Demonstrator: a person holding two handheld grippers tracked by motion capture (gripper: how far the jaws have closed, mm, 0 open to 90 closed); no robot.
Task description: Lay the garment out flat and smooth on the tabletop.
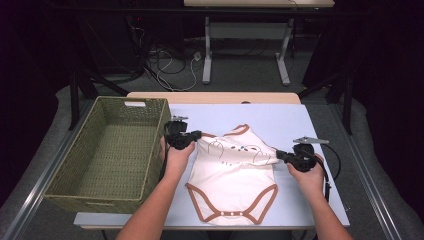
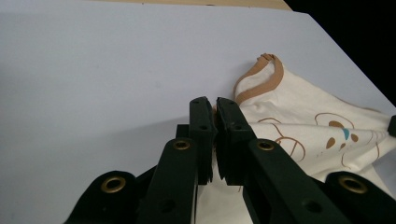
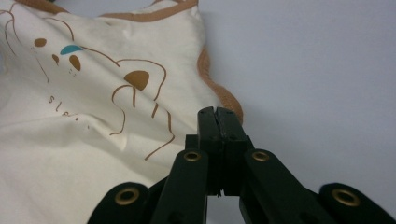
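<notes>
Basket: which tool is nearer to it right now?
Left. The left tool grips the bodysuit at its shoulder, just beside the basket. The right tool grips the bodysuit's far side, a garment's width farther away.

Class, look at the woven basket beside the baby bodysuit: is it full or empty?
Empty. The high view looks straight into the basket and shows only its bare woven floor; the bodysuit lies outside it on the table.
</notes>
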